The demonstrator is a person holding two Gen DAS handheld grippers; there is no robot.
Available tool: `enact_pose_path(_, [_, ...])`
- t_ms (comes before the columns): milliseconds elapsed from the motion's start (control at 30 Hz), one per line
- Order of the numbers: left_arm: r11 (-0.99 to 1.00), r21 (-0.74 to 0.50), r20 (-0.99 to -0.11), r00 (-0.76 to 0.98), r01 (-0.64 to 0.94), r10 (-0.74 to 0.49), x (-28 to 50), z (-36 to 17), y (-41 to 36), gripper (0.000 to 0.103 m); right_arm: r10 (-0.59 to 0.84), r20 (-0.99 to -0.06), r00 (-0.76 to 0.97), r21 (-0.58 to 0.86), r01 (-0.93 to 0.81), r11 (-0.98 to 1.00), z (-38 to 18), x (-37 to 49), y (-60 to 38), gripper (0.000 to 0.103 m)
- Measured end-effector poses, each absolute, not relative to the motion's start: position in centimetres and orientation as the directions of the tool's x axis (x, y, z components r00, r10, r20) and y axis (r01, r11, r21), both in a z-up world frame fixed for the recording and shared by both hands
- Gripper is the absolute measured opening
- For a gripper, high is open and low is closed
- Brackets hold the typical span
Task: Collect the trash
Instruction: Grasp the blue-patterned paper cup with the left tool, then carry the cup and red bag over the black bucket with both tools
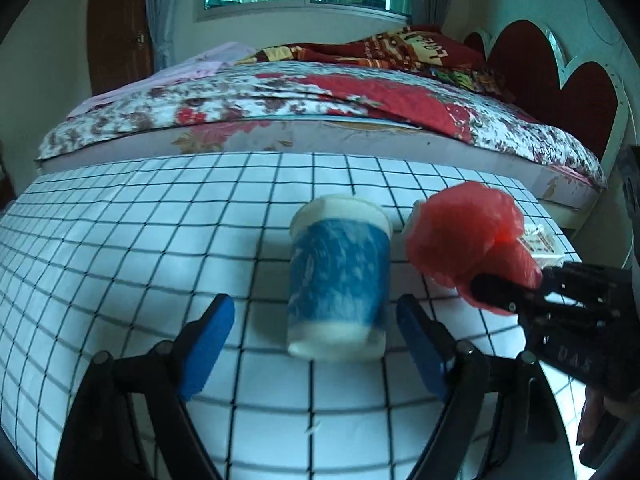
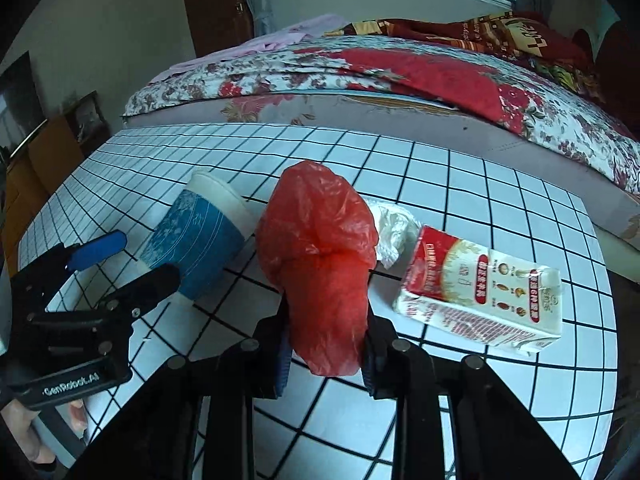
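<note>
Gripping a bunched red plastic bag (image 2: 320, 268), the right gripper (image 2: 326, 352) has its jaws pinched on the bag's lower part; most of the bag bulges forward beyond the jaw tips. Seen from the left wrist view, the same bag (image 1: 464, 236) hangs from those jaws, apparently lifted a little off the bench (image 1: 120, 240), though the contact underneath is hidden.

Left gripper (image 1: 316, 344): jaws spread wide, one blue pad on each side of a blue-and-white paper cup (image 1: 340, 276). Cup stands upright between the jaws, touching neither pad; its image is slightly blurred. From the right wrist view the cup (image 2: 200, 240) sits ahead and to the left of the right jaws, just beside the bag.

Other trash, relative to the right jaws: a red-and-white drink carton (image 2: 480, 300) lying on its side ahead and to the right; a crumpled white tissue or wrapper (image 2: 392, 232) between bag and carton, partly hidden behind the bag.

Step in hand, by my reading: bag secured, left gripper lining up on the cup. Next move likely calls for closing the left jaws gently around the cup's middle, since thin paper walls may crush. The open bag mouth is not visible, so how the cup would go in cannot be judged. Bed (image 1: 280, 112) behind the bench.
</note>
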State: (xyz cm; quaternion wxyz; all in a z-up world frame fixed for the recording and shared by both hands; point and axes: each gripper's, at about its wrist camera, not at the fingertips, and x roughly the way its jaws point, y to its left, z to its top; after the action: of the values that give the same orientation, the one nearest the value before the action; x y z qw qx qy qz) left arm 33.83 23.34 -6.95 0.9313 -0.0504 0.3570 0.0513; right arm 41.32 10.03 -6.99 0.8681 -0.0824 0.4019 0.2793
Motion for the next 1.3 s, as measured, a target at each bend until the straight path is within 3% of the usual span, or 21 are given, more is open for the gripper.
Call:
enact_pose_path(167, [0.994, -0.055, -0.705, 0.709, -0.09, 0.025, 35.7, -7.8, 22.6, 0.077, 0.423, -0.747, 0.513, 0.103, -0.539, 0.836, -7.6, 41.7, 9.3, 0.029])
enact_pose_path(233, [0.995, -0.064, -0.724, 0.69, -0.07, 0.002, 36.0, -8.3, 22.4, 0.061, 0.431, -0.746, 0.507, 0.113, -0.542, 0.833, -7.9, 41.6, 9.1, 0.029])
enact_pose_path(333, [0.997, -0.038, -0.72, 0.694, -0.064, 0.017, 35.4, -8.0, 21.8, 0.057, 0.438, -0.74, 0.511, 0.11, -0.55, 0.828, -7.8, 41.0, 9.1, 0.029])
enact_pose_path(833, [0.997, 0.006, -0.661, 0.748, -0.071, 0.057, 29.6, -4.8, 20.6, 0.056, 0.475, -0.679, 0.56, 0.118, -0.556, 0.823, -4.8, 35.9, 7.2, 0.029])
enact_pose_path(1300, [0.998, 0.023, -0.605, 0.794, -0.056, 0.058, 21.6, -3.2, 16.7, 0.056, 0.437, -0.623, 0.649, 0.139, -0.458, 0.878, -2.7, 28.3, -1.9, 0.029])
